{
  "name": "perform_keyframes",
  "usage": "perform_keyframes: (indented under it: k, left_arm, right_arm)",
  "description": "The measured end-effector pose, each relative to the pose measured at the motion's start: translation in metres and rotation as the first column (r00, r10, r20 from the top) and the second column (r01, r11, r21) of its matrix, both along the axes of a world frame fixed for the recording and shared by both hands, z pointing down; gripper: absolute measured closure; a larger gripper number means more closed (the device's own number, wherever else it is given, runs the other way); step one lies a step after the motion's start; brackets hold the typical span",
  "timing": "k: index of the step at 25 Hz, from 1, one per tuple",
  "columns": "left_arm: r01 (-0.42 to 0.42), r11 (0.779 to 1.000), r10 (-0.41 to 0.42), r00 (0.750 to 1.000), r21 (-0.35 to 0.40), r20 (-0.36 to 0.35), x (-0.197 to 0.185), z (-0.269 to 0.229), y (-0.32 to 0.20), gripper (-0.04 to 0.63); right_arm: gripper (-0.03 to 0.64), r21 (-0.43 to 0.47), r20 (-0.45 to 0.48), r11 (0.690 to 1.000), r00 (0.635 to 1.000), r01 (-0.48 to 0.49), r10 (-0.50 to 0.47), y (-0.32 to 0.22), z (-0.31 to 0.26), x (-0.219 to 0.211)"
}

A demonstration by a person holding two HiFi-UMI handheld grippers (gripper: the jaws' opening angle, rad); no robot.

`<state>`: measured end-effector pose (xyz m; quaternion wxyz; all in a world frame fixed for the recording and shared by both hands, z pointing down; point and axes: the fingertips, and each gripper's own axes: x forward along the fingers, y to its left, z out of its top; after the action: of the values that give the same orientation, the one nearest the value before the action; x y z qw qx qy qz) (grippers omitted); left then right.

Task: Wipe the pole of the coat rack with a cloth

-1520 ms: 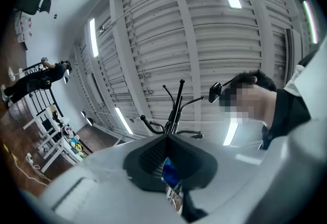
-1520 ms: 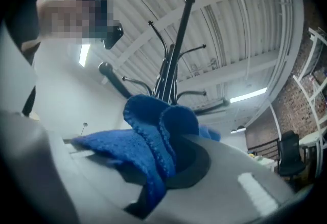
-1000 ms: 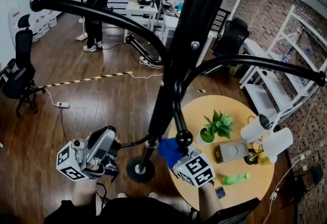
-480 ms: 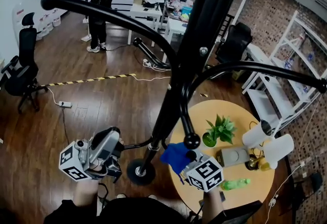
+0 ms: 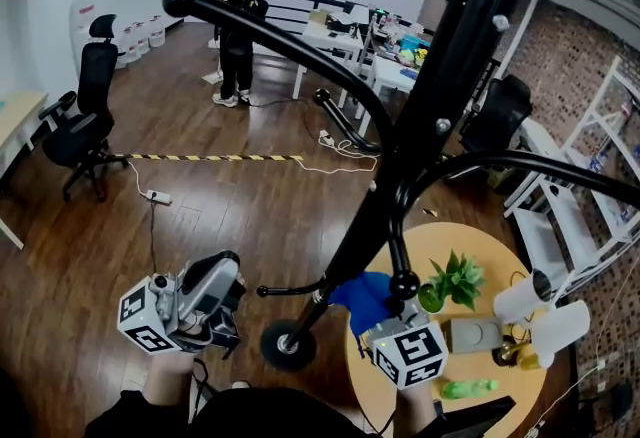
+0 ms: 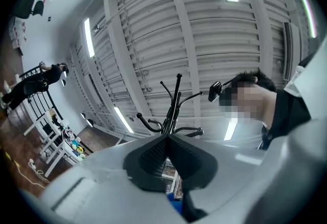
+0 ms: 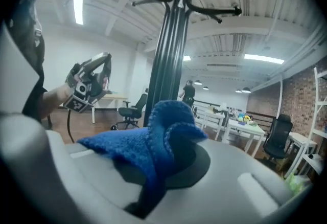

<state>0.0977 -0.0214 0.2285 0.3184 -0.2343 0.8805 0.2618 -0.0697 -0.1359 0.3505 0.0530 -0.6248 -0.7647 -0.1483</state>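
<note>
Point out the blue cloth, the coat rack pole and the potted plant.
blue cloth point(image 7: 153, 143): right gripper view, on its bunched middle fold.
coat rack pole point(image 5: 368, 226): head view, on the lower shaft.
potted plant point(image 5: 456, 278): head view, on its leaves.

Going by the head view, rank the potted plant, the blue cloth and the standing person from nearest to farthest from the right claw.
1. Blue cloth, pinched in the right claw itself.
2. Potted plant, just to its right.
3. Standing person, far back at the top of the view.
</note>
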Motion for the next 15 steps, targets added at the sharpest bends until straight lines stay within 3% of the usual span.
perform_keyframes:
  k: [4,8,15]
  left_arm:
    - [0.052,0.999,-0.052,0.999,-0.01,-0.007,0.003,-0.004,-0.008,0.601]
    - [0.118,0.993,-0.119,0.992,-0.024,-0.045,0.005,-0.002,-0.019,0.601]
    - [0.187,0.982,-0.189,0.976,-0.031,-0.109,0.0,-0.003,-0.029,0.601]
  right_arm:
    - [0.597,-0.208,0.0,0.977,0.999,0.051,-0.052,-0.002,-0.058,0.002]
    - [0.597,-0.395,-0.013,0.911,0.991,0.116,-0.131,-0.007,-0.094,0.006]
    - [0.597,-0.554,0.024,0.819,0.986,0.153,-0.168,-0.011,-0.131,0.011]
